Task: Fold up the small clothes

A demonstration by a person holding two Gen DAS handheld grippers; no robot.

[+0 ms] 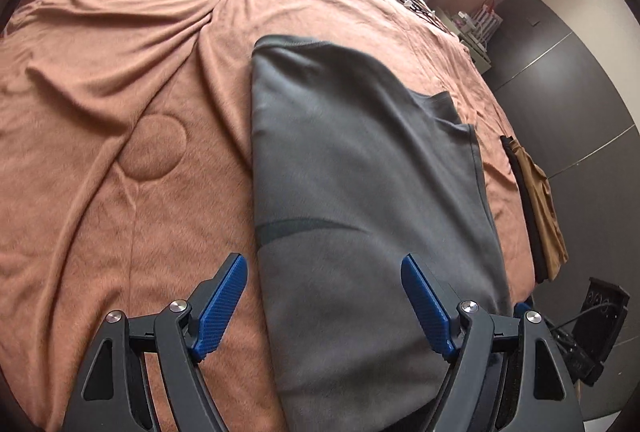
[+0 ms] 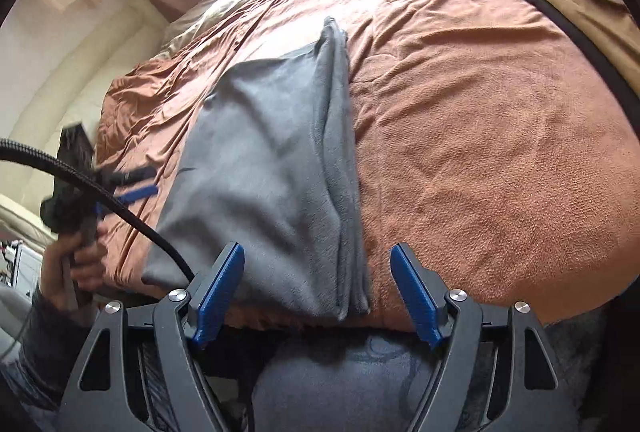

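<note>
Nearest to me, my right tool (image 2: 316, 292) stands with its blue pads spread wide, the near corner of the grey shirt (image 2: 272, 168) lying below and between them but untouched; nothing is gripped, which I judge fits a fold just laid down. The shirt lies flat on the bed's brown blanket (image 2: 480, 152), close to the near edge so both hands can reach it, folded into a long strip with its doubled layers stacked along the right side. My left tool (image 1: 324, 304) is also wide open and holds nothing; it hangs above the shirt's near end, one pad over the blanket and the other over the cloth, placed, I think, to straddle the left edge for the next pinch. In the right wrist view my hand (image 2: 76, 264) holds that tool out to the left, clear of the cloth. A tan and black garment (image 1: 536, 208) sits apart at the bed's right edge, probably set aside there to keep the working space free. The shirt seems partway folded, a crosswise fold remaining.
</note>
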